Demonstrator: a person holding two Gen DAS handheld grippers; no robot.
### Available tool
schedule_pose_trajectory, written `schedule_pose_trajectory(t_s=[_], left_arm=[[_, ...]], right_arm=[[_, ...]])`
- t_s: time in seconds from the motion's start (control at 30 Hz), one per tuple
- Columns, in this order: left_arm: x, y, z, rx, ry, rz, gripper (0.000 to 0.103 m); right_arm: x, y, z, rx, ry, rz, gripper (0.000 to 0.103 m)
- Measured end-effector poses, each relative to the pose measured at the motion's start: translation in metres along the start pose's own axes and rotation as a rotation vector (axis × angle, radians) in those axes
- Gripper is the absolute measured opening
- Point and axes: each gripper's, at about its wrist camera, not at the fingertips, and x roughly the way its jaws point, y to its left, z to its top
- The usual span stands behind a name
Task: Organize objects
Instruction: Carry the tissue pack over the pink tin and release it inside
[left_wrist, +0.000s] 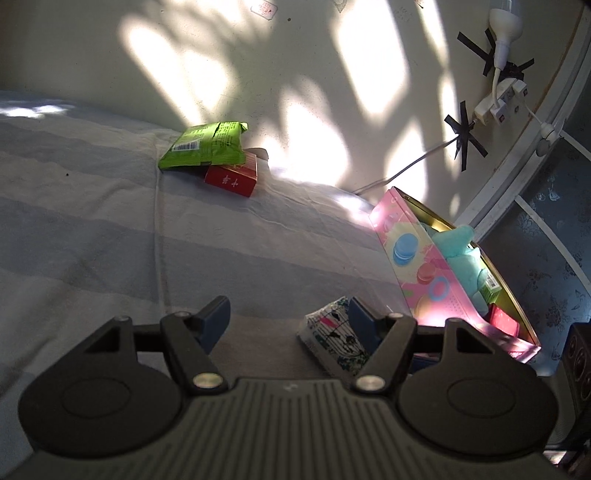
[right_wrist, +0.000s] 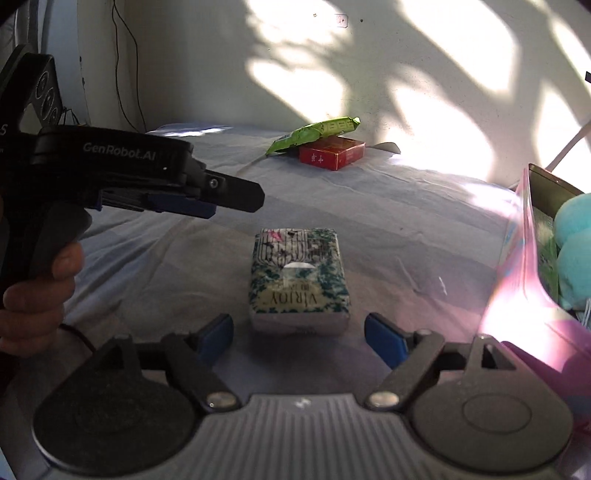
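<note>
Hand (right_wrist: 37, 295) only in right view

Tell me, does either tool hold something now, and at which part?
Nothing is held. The right tool stands open just short of the tissue pack, which lies on the bed; its pads do not touch it. The left tool is open and empty too.

Tissue pack (right_wrist: 300, 282) lies mid-bed (right_wrist: 406, 229), box (left_wrist: 417, 258) to its right — snack bag (right_wrist: 314, 134) apparently atop carton (right_wrist: 332, 153) behind.
</note>
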Motion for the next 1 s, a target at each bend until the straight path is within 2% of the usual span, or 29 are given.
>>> schedule_pose_trajectory(t_s=[0.13, 0.2, 0.23, 0.27, 0.3, 0.33, 0.4, 0.53, 0.6, 0.7, 0.8, 0.93, 1.0], left_arm=[[-0.004, -0.010, -0.011, -0.058, 0.044, -0.055, 0.072], [0.004, -0.019, -0.014, -0.062, 0.079, -0.033, 0.071], [0.010, -0.023, -0.016, -0.053, 0.105, -0.010, 0.069], [0.015, -0.030, -0.018, -0.024, 0.095, 0.024, 0.061], [0.018, -0.037, -0.019, 0.003, 0.111, 0.039, 0.045], [0.022, -0.041, -0.018, -0.002, 0.142, 0.001, 0.037], [0.018, -0.055, -0.014, 0.008, 0.136, -0.017, 0.037], [0.009, -0.102, 0.003, 0.105, 0.074, -0.105, 0.037], [0.015, -0.131, 0.011, 0.160, 0.062, -0.149, 0.037], [0.038, -0.175, 0.018, 0.243, 0.084, -0.194, 0.038], [0.073, -0.217, 0.016, 0.326, 0.141, -0.214, 0.040], [0.118, -0.262, 0.010, 0.420, 0.208, -0.204, 0.043], [0.142, -0.275, 0.010, 0.434, 0.254, -0.188, 0.043]], right_arm=[[-0.007, -0.010, 0.000, 0.045, -0.028, 0.037, 0.081], [-0.002, -0.010, 0.000, 0.049, -0.032, 0.062, 0.079], [-0.001, -0.007, -0.001, 0.036, -0.050, 0.057, 0.075], [-0.001, -0.003, -0.002, 0.015, -0.063, 0.048, 0.068], [-0.003, -0.001, -0.002, 0.004, -0.072, 0.045, 0.054], [-0.006, -0.001, -0.003, 0.022, -0.073, 0.071, 0.053], [-0.018, -0.002, -0.007, 0.036, -0.099, 0.055, 0.053], [-0.058, -0.021, -0.011, 0.043, -0.247, -0.025, 0.053], [-0.080, -0.042, -0.014, 0.087, -0.319, -0.071, 0.053], [-0.104, -0.075, -0.022, 0.132, -0.374, -0.160, 0.053], [-0.114, -0.114, -0.031, 0.195, -0.368, -0.226, 0.053], [-0.118, -0.179, -0.039, 0.338, -0.314, -0.205, 0.053], [-0.115, -0.210, -0.040, 0.397, -0.265, -0.178, 0.053]])
